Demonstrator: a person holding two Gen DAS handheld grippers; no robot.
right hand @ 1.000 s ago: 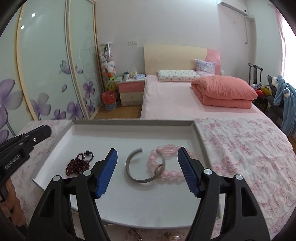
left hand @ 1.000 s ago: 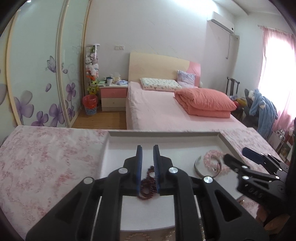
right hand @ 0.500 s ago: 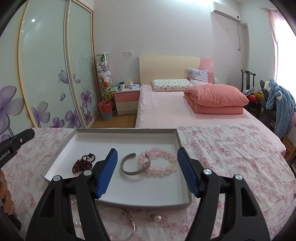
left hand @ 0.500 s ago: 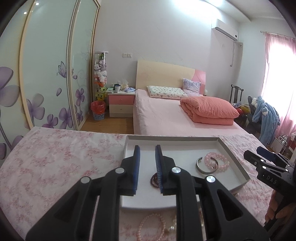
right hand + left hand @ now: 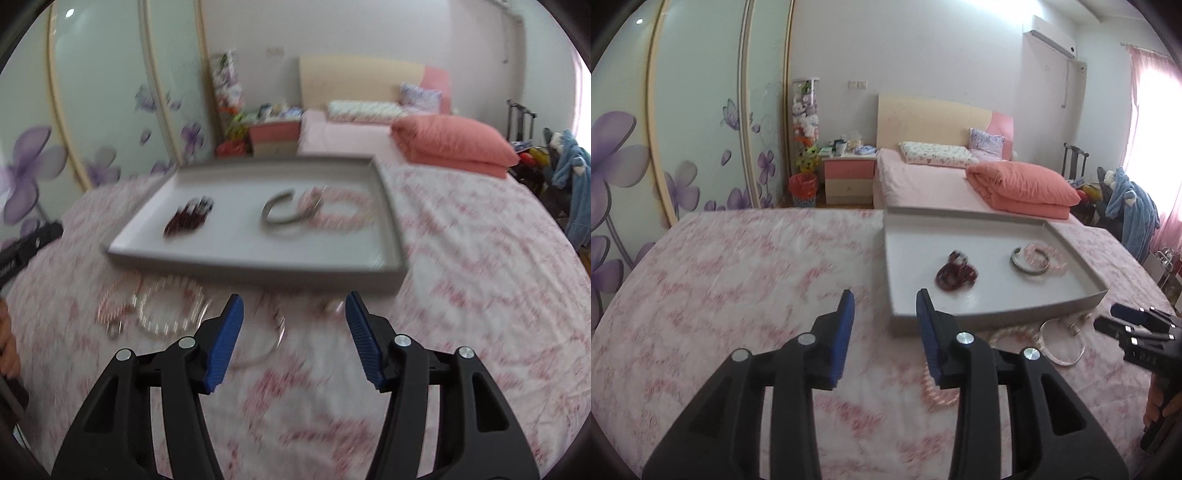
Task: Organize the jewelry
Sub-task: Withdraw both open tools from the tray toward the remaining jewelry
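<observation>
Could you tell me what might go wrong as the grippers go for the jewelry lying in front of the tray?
1. The pearl strand, pink bead strand and thin bangle overlap on the cloth, so the right gripper, jaws closing on nothing yet, may drag several.
2. They lie close to the tray; a reach could nudge its wall.
3. The left gripper, opening and empty, works nearby; the two could collide.

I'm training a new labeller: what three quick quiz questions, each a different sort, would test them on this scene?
1. How many pieces of jewelry lie in the tray?
2. True or false: the dark red bracelet is held in the left gripper.
3. Where is the pearl bracelet: A in the tray, B on the tablecloth in front of the tray, C in the right gripper?

Key: 1. Three: the dark red bracelet, a silver bangle and a pink bracelet. 2. False. 3. B.
</observation>
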